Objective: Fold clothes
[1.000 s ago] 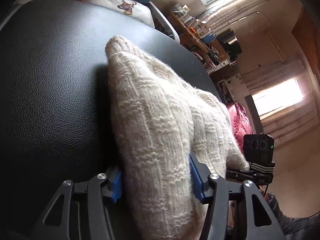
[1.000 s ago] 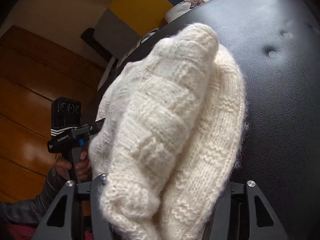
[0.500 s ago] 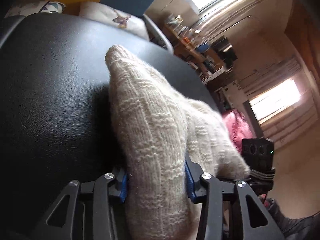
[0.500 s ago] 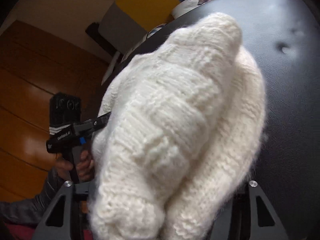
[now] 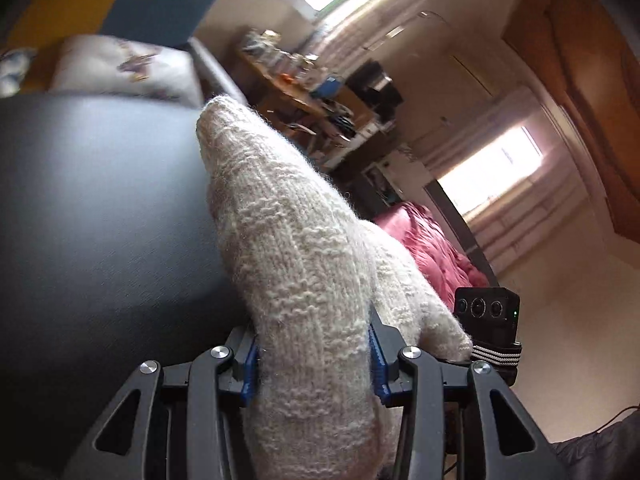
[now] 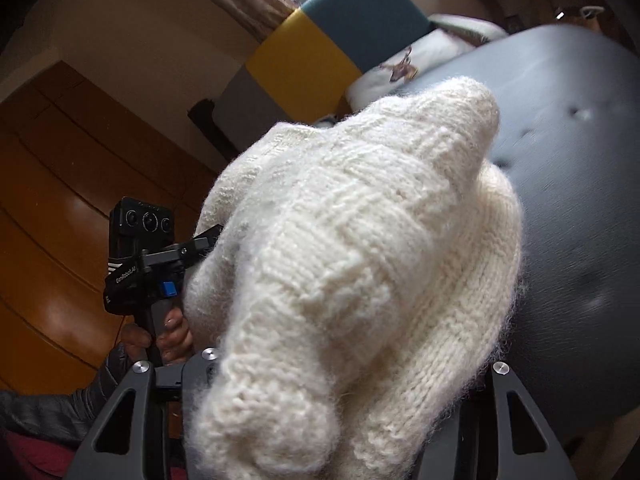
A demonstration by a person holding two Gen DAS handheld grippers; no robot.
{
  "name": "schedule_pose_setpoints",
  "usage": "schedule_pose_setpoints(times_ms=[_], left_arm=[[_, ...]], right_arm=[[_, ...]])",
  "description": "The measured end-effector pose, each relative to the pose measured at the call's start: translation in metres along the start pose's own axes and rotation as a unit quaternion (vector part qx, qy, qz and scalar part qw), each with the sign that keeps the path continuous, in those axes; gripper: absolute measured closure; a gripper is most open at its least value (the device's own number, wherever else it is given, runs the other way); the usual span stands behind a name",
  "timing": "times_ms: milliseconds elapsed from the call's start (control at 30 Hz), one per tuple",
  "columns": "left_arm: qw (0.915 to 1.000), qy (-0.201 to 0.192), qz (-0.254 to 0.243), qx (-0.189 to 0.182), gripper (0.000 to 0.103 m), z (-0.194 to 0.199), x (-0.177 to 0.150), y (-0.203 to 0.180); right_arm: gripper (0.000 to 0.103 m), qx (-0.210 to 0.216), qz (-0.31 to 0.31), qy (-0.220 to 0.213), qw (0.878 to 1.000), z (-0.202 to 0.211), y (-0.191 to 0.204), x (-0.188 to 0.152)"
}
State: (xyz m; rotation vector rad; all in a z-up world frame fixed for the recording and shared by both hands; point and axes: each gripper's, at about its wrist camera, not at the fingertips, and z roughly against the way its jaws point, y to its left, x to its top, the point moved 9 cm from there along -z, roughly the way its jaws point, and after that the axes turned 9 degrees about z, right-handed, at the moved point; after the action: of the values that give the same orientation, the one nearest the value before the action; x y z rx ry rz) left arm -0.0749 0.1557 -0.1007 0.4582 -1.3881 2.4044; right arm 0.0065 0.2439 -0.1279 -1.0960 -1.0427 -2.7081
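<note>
The left hand-held gripper is pinching a thick fold of the cream knitted sweater between its blue pads, the knit running toward twelve o'clock over the black leather seat. The right hand-held gripper is probably gripping the sweater's other bunched edge, though wool is hiding its fingertips. At nine o'clock there, a hand is gripping the left tool's handle.
</note>
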Motion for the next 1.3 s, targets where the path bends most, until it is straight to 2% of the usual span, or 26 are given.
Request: schedule_pose_setpoints(times_ms=[200, 433, 600, 667, 733, 767, 800, 833, 900, 1033, 1100, 1200, 1300], left_arm=[[0.9977, 0.040, -0.053, -0.016, 0.060, -0.072, 0.034, -0.057], [0.9932, 0.077, -0.088, 0.001, 0.060, -0.152, 0.065, -0.094], [0.9884, 0.109, -0.096, 0.045, 0.059, -0.223, 0.069, -0.089], [0.9828, 0.132, -0.095, 0.088, 0.059, -0.249, 0.058, -0.066], [0.9745, 0.148, -0.104, 0.133, 0.056, -0.266, 0.045, -0.042], [0.9751, 0.144, -0.103, 0.133, 0.056, -0.267, 0.043, -0.036], [0.9765, 0.142, -0.098, 0.129, 0.056, -0.266, 0.044, -0.036], [0.9778, 0.141, -0.092, 0.125, 0.055, -0.265, 0.045, -0.036], [0.9770, 0.137, -0.101, 0.128, 0.055, -0.262, 0.045, -0.040], [0.9758, 0.132, -0.105, 0.140, 0.053, -0.252, 0.048, -0.050], [0.9760, 0.116, -0.110, 0.147, 0.053, -0.241, 0.051, -0.054], [0.9777, 0.090, -0.112, 0.153, 0.058, -0.224, 0.057, -0.063], [0.9828, 0.060, -0.110, 0.136, 0.058, -0.197, 0.071, -0.073]], right_arm=[[0.048, -0.050, -0.010, -0.059, 0.997, 0.065, -0.038, 0.023], [0.048, -0.119, -0.026, -0.094, 0.988, 0.118, -0.094, 0.042], [0.048, -0.169, -0.043, -0.103, 0.979, 0.125, -0.126, 0.046], [0.048, -0.189, -0.057, -0.093, 0.976, 0.127, -0.147, 0.039], [0.048, -0.199, -0.084, -0.074, 0.974, 0.142, -0.188, 0.031], [0.048, -0.199, -0.093, -0.067, 0.973, 0.141, -0.200, 0.020], [0.044, -0.199, -0.102, -0.060, 0.973, 0.137, -0.211, 0.009], [0.043, -0.184, -0.113, -0.077, 0.973, 0.138, -0.213, 0.004], [0.042, -0.166, -0.129, -0.098, 0.973, 0.137, -0.230, 0.014], [0.034, -0.139, -0.148, -0.116, 0.972, 0.146, -0.236, 0.017], [0.033, -0.136, -0.157, -0.124, 0.970, 0.161, -0.233, 0.014], [0.033, -0.156, -0.144, -0.140, 0.967, 0.185, -0.215, 0.014], [0.033, -0.189, -0.122, -0.153, 0.962, 0.206, -0.195, 0.012]])
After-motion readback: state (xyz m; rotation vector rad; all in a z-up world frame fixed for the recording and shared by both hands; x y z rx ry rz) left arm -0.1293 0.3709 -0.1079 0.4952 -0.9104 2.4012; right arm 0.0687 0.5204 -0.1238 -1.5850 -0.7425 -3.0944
